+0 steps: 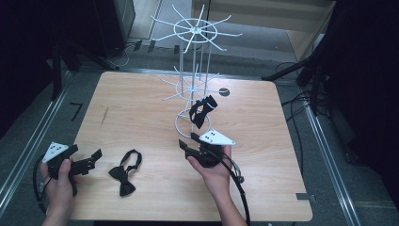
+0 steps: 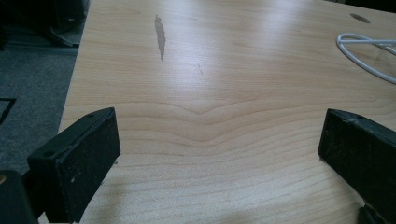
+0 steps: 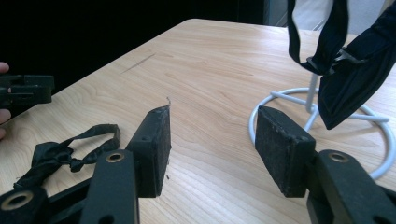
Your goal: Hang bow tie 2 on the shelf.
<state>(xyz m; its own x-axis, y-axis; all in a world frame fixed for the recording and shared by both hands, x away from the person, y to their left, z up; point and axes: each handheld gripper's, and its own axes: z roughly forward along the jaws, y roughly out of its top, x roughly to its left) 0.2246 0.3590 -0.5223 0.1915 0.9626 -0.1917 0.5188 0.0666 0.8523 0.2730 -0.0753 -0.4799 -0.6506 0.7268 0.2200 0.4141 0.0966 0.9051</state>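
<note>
A white wire rack [image 1: 194,56] with hook arms stands at the table's far middle. A black bow tie [image 1: 203,110] hangs from its lower tier, also seen in the right gripper view as the hanging bow tie [image 3: 350,70] above the rack's ring base [image 3: 261,107]. A second bow tie [image 1: 124,172] lies flat near the front, shown as the lying bow tie [image 3: 60,151]. My right gripper [image 1: 188,141] is open just in front of the rack base; the right gripper [image 3: 212,135] holds nothing. My left gripper [image 1: 95,159] is open at the front left, left of the lying tie; the left gripper [image 2: 219,140] is empty over bare wood.
The wooden table [image 1: 141,108] has a dark streak [image 2: 160,37] on its left half and a dark round spot [image 1: 224,92] behind the rack. Cables and dark stands ring the table on the floor. The rack's ring base [image 2: 369,53] lies far right of the left gripper.
</note>
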